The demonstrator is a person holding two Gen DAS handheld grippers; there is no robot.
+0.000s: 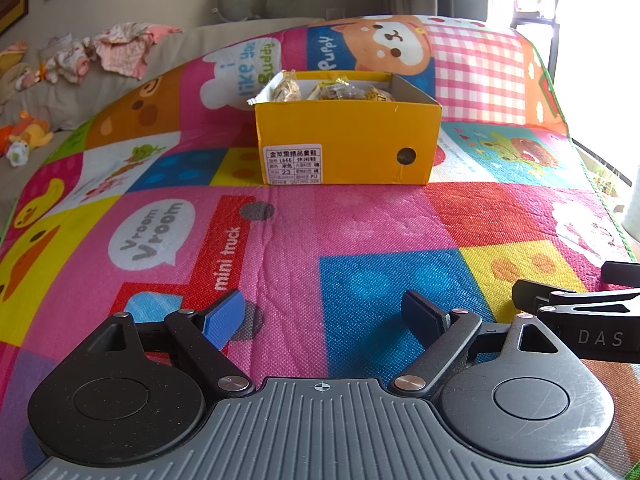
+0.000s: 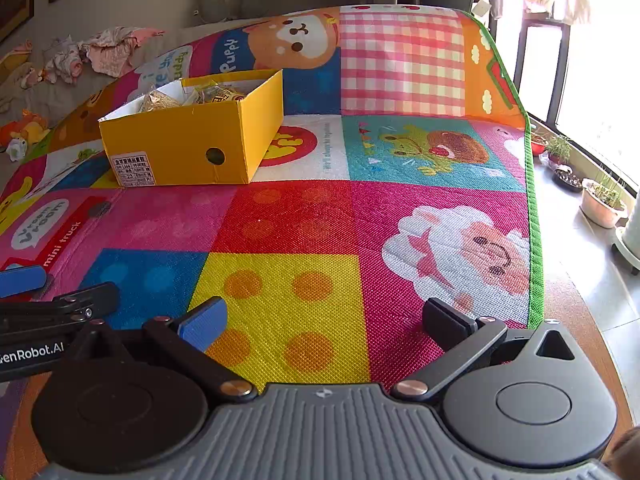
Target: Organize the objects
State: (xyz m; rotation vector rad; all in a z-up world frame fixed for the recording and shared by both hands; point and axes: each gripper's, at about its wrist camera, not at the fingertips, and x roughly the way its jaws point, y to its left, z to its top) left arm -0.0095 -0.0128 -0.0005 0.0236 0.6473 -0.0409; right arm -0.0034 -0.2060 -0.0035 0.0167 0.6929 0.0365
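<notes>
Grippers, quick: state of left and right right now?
Left gripper: open, holding nothing, over the play mat.
Right gripper: open, holding nothing, over the same mat.

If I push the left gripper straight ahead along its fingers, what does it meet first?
Probably the yellow box: it sits dead ahead of the open left gripper, label side facing it, with only bare play mat between. If the gripper is angled downward, it could touch the mat first; the depth is unclear.

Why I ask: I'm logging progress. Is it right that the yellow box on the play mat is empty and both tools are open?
Not quite: the yellow box holds wrapped packets, as the left wrist view shows. It does sit on the play mat, and both the left tool and right tool are open.
</notes>
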